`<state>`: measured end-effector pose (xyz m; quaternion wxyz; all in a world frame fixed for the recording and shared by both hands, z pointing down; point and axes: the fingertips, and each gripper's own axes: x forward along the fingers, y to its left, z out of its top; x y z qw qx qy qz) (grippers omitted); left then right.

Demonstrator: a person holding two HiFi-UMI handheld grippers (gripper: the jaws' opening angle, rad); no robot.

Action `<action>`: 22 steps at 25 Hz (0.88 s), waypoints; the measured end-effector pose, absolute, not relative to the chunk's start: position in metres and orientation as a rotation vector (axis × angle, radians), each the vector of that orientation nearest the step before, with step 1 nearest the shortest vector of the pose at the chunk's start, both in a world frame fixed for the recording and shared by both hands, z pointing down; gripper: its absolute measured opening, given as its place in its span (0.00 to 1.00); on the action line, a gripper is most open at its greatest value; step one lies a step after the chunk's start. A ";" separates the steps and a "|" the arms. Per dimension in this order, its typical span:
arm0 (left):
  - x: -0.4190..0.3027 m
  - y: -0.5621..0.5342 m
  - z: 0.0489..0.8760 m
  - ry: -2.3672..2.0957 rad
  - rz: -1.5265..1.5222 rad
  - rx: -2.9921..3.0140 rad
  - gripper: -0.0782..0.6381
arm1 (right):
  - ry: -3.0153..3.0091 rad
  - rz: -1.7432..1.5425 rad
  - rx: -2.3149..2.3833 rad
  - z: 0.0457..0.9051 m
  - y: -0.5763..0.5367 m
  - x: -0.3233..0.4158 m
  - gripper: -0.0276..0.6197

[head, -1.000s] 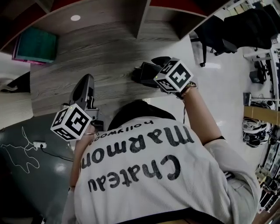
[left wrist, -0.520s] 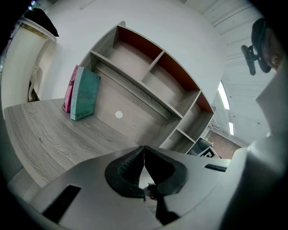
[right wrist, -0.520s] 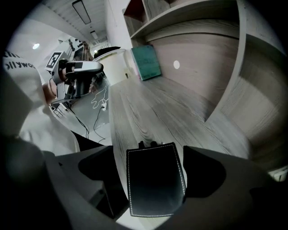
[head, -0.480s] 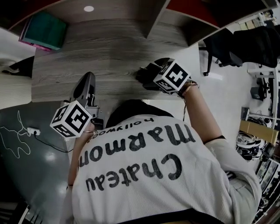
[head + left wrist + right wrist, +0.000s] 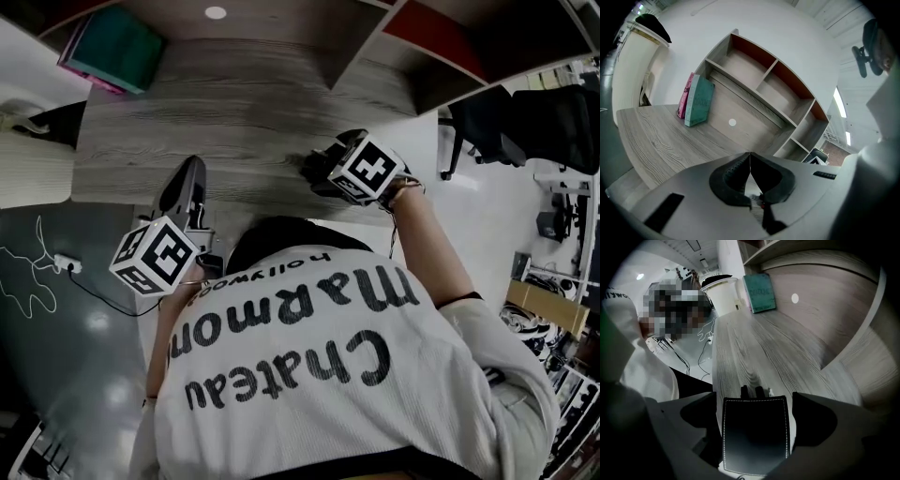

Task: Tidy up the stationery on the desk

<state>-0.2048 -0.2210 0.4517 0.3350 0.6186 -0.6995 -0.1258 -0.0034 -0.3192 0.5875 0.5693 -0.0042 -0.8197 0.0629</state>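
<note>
A black pen pouch with white stitching sits between the jaws of my right gripper, which is shut on it. Dark pen ends stick out of its far edge, above the grey wood desk. In the head view the right gripper holds the pouch over the desk's near right part. My left gripper is shut with nothing in it, its jaws meeting in a point. It hovers at the desk's near left edge.
A teal book and a pink one stand at the desk's far left, by an open shelf unit. The teal book shows at the head view's top left. A cable lies on the floor.
The right gripper with the pouch has shifted a little to the right over the desk. The left gripper has hardly moved. The head view has swung.
</note>
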 end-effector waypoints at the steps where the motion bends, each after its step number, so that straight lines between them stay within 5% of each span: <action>1: -0.206 -0.220 0.452 -1.829 -0.333 1.608 0.13 | -1.921 0.147 -0.011 0.589 -0.320 -0.005 0.77; 22: -0.217 -0.203 0.450 -1.865 -0.370 1.571 0.13 | -1.853 0.143 -0.013 0.616 -0.319 -0.004 0.77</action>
